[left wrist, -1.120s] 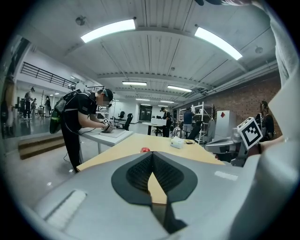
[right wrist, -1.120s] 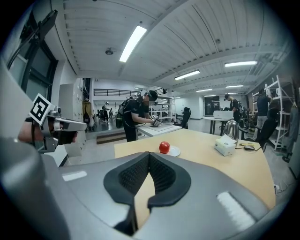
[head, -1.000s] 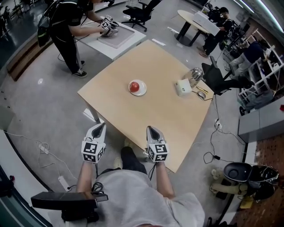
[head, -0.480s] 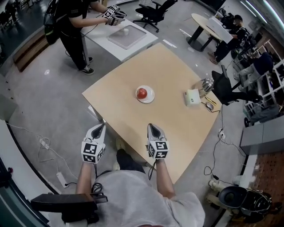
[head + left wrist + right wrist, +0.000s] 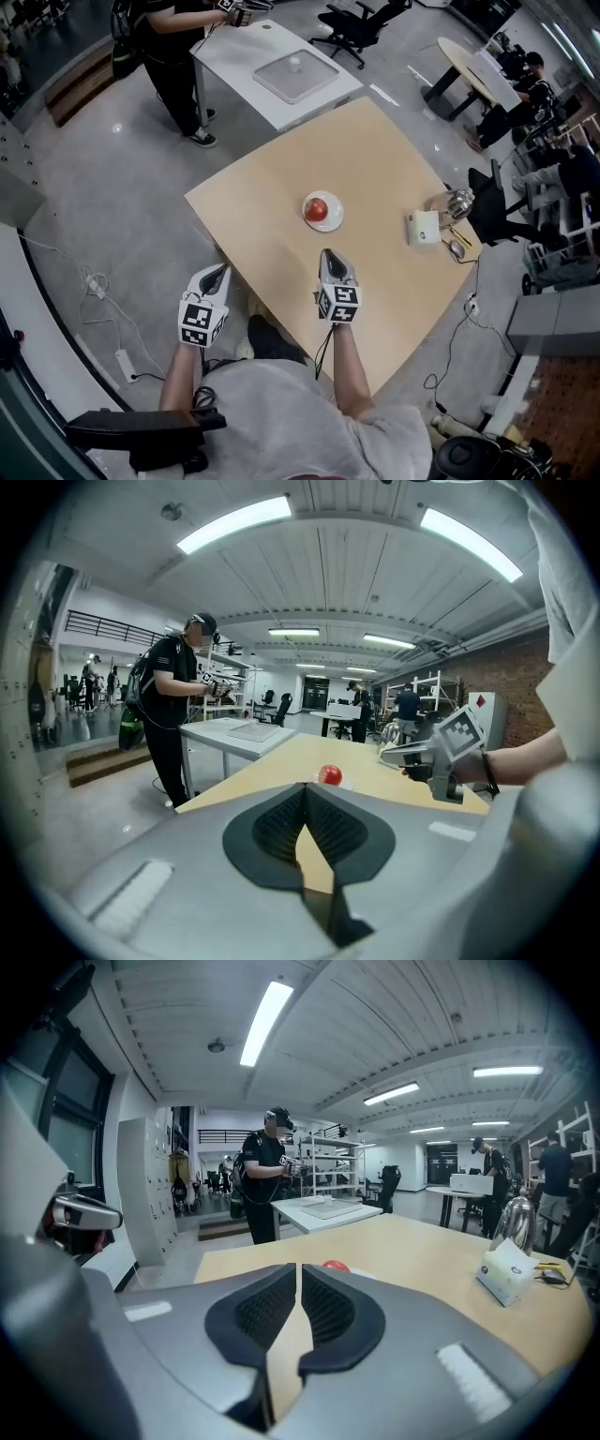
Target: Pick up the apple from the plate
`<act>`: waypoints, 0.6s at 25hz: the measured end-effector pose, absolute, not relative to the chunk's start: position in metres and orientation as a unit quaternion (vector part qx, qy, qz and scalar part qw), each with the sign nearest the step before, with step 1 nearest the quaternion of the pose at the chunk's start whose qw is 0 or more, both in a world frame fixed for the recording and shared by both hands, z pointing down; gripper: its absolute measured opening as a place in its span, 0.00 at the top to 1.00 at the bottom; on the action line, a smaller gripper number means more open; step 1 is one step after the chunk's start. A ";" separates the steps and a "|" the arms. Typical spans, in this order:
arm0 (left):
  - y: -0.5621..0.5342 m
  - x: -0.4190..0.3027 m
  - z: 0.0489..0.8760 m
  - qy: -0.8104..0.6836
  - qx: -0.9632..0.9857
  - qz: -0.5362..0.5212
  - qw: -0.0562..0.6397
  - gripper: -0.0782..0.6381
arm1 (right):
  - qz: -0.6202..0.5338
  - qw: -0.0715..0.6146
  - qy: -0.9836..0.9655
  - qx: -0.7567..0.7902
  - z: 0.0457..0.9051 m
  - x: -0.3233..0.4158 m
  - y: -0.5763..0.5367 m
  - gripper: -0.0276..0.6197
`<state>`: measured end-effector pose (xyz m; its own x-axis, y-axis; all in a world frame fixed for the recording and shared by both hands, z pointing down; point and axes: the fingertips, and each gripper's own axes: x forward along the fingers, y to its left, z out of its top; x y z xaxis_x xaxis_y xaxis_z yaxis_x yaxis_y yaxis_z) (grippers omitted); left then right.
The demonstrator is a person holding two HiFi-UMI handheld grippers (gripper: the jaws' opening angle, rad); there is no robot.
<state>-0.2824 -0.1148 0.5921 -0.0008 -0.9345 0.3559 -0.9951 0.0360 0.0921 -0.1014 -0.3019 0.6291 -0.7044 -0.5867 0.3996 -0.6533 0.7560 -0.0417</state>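
Red apple (image 5: 318, 208) sits on white plate (image 5: 335, 222) mid wooden table (image 5: 394, 281), just beyond right gripper (image 5: 328, 254), jaws near pressed together, empty, left gripper (image 5: 221, 270) likewise closed off the near edge; arriving unspread would likely knock the apple off.

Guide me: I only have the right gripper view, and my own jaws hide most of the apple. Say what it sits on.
Observer: The apple sits whole on a small white plate near the middle of the table.
Operator: Place my gripper against it.
Observer: The head view has the right gripper just inside the table's near edge, with bare wood between it and the plate.
Operator: Report the left jaws.
Observer: In its own view the left gripper has its jaws meeting at the tips, with nothing between them.
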 end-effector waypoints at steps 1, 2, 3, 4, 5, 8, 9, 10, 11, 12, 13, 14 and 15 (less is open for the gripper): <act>-0.115 -0.284 0.594 -0.702 0.687 0.095 0.164 0.86 | 0.088 0.187 -0.919 0.336 0.630 -0.106 -0.307 0.92; -0.115 -0.286 0.595 -0.703 0.685 0.096 0.164 0.86 | 0.087 0.189 -0.919 0.335 0.632 -0.111 -0.313 0.90; -0.115 -0.288 0.595 -0.704 0.684 0.098 0.165 0.86 | 0.088 0.190 -0.919 0.334 0.633 -0.115 -0.318 0.89; -0.116 -0.289 0.595 -0.705 0.682 0.098 0.167 0.86 | 0.091 0.191 -0.919 0.333 0.635 -0.119 -0.324 0.88; -0.117 -0.289 0.595 -0.706 0.681 0.099 0.170 0.86 | 0.097 0.194 -0.919 0.330 0.638 -0.123 -0.329 0.86; -0.119 -0.289 0.601 -0.706 0.679 0.100 0.177 0.86 | 0.118 0.206 -0.915 0.325 0.649 -0.135 -0.345 0.78; -0.121 -0.290 0.602 -0.706 0.678 0.101 0.179 0.86 | 0.123 0.210 -0.914 0.325 0.654 -0.138 -0.351 0.77; -0.122 -0.291 0.604 -0.706 0.677 0.102 0.181 0.86 | 0.128 0.213 -0.912 0.325 0.658 -0.141 -0.356 0.75; -0.123 -0.291 0.605 -0.707 0.676 0.104 0.182 0.86 | 0.131 0.217 -0.911 0.325 0.663 -0.143 -0.362 0.74; -0.123 -0.292 0.606 -0.707 0.675 0.107 0.183 0.86 | 0.133 0.219 -0.910 0.326 0.666 -0.145 -0.367 0.73; -0.123 -0.293 0.607 -0.707 0.674 0.109 0.184 0.86 | 0.135 0.222 -0.908 0.328 0.670 -0.147 -0.371 0.73; -0.123 -0.295 0.608 -0.708 0.673 0.110 0.186 0.86 | 0.136 0.224 -0.907 0.330 0.674 -0.149 -0.375 0.72; -0.123 -0.297 0.608 -0.708 0.671 0.110 0.187 0.86 | 0.137 0.228 -0.905 0.332 0.678 -0.150 -0.379 0.71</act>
